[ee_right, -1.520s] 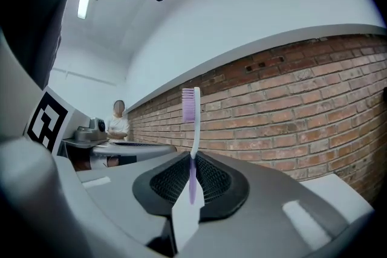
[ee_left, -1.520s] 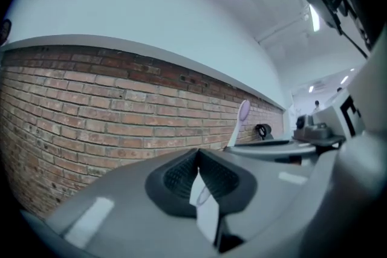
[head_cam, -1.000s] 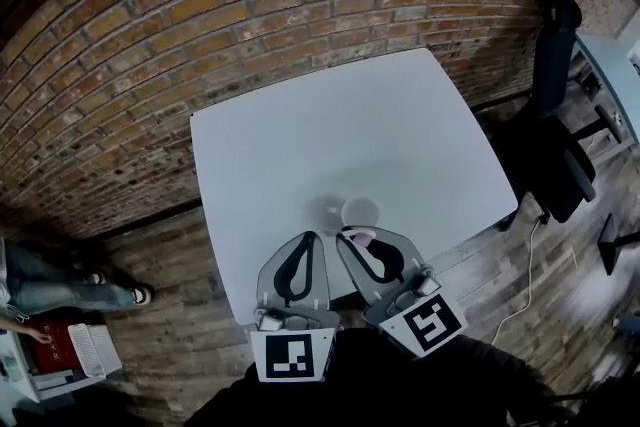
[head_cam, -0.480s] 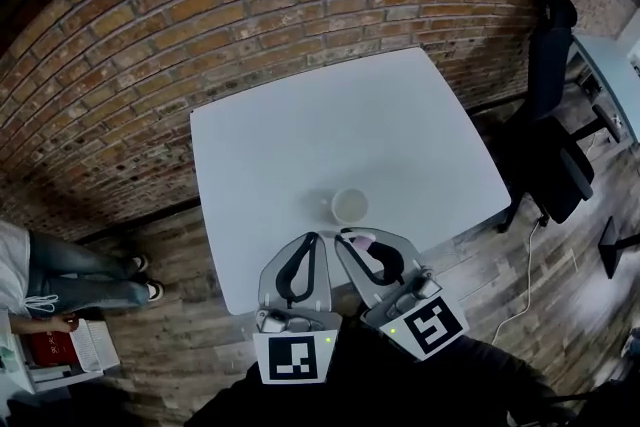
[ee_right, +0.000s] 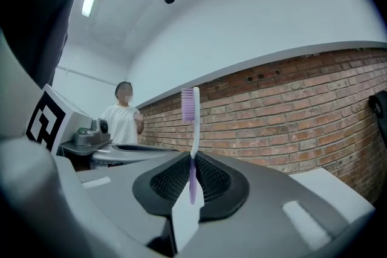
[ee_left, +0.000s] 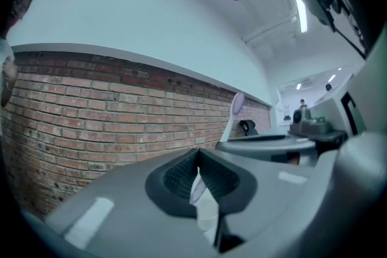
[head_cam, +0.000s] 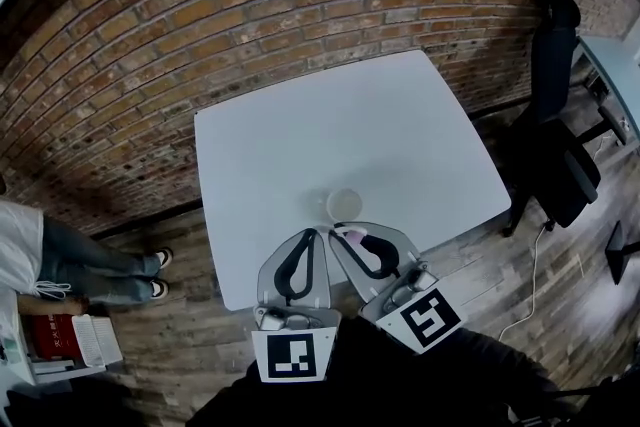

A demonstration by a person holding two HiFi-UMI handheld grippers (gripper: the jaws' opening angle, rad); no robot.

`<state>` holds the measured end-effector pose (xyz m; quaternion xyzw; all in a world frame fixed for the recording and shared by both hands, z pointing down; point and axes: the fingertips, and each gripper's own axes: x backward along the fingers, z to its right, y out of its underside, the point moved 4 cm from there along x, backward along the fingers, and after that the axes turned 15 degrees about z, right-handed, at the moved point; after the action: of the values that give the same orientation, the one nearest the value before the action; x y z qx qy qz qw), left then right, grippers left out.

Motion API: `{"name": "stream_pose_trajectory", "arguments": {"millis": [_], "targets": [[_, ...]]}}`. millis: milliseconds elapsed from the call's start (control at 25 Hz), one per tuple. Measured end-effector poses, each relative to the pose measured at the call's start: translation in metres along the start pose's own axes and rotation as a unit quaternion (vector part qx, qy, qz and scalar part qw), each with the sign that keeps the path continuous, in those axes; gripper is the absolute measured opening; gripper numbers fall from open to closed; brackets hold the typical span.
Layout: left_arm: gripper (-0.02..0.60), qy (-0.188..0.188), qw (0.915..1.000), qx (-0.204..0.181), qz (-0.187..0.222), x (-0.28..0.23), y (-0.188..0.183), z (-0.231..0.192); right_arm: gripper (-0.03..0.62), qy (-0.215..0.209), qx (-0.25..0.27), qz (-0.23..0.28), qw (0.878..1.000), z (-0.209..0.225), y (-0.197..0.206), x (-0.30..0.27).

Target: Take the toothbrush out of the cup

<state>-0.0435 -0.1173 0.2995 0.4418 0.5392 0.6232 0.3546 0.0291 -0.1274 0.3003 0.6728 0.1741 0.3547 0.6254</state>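
A small pale cup (head_cam: 344, 204) stands near the front edge of the white table (head_cam: 300, 135). Just in front of it, my right gripper (head_cam: 345, 233) is shut on a toothbrush (head_cam: 353, 237). In the right gripper view the toothbrush (ee_right: 193, 130) stands upright, lilac bristles on top, its handle pinched between the dark pads of the right gripper (ee_right: 191, 178). My left gripper (head_cam: 312, 235) hovers beside it to the left, jaws together and holding nothing. From the left gripper (ee_left: 196, 175) the toothbrush (ee_left: 233, 115) shows at the right.
A brick wall (head_cam: 250, 5) runs behind the table. A black office chair (head_cam: 555, 145) stands at the right on the wooden floor. A person (head_cam: 70, 265) stands at the left by a stack of books (head_cam: 70, 345). Another person (ee_right: 124, 118) shows in the right gripper view.
Both grippers have drawn slightly back from the cup, the right one carrying the toothbrush. The person at the left has stepped further into view.
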Motion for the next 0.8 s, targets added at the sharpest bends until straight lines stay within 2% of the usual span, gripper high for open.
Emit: {"name": "stream_pose_trajectory", "arguments": {"millis": [800], "targets": [[0.008,-0.009,1.0000,-0.003,-0.004,-0.0012,0.0006,0.0070,0.034,-0.012,-0.010,-0.001,1.000,0.0047,0.0015,0.0053]]}}
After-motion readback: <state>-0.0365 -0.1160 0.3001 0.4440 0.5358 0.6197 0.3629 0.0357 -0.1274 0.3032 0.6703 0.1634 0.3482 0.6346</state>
